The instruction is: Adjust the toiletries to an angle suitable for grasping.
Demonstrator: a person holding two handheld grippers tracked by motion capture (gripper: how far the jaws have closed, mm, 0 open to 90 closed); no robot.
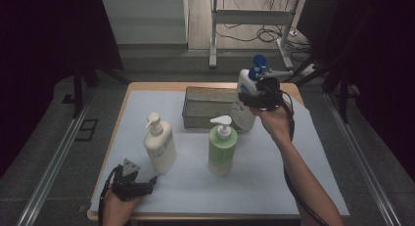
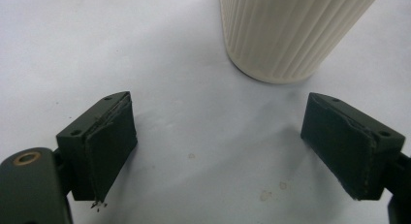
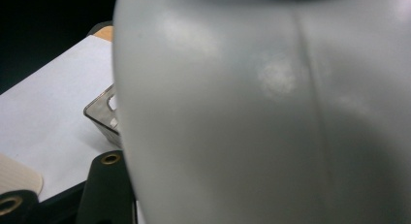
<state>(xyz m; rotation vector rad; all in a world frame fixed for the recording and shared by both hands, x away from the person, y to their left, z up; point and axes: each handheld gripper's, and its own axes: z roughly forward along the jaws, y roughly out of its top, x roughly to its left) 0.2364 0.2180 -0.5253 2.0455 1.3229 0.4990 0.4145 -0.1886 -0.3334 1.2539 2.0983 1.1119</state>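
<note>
The ribbed bottle (image 1: pixel 160 144) stands left of the pump bottle (image 1: pixel 222 146), with the tray (image 1: pixel 208 108) behind both.

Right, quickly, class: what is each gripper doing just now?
Left gripper: open, jaws wide apart, nothing between them, the cream bottle ahead.
Right gripper: shut on the white bottle with the blue pump, beside the metal tray.

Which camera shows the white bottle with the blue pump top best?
The high view: the white bottle with the blue pump top shows nearly whole, gripped by the right gripper. The right gripper view gives just its blurry white side, very close. The left gripper view faces another bottle.
</note>
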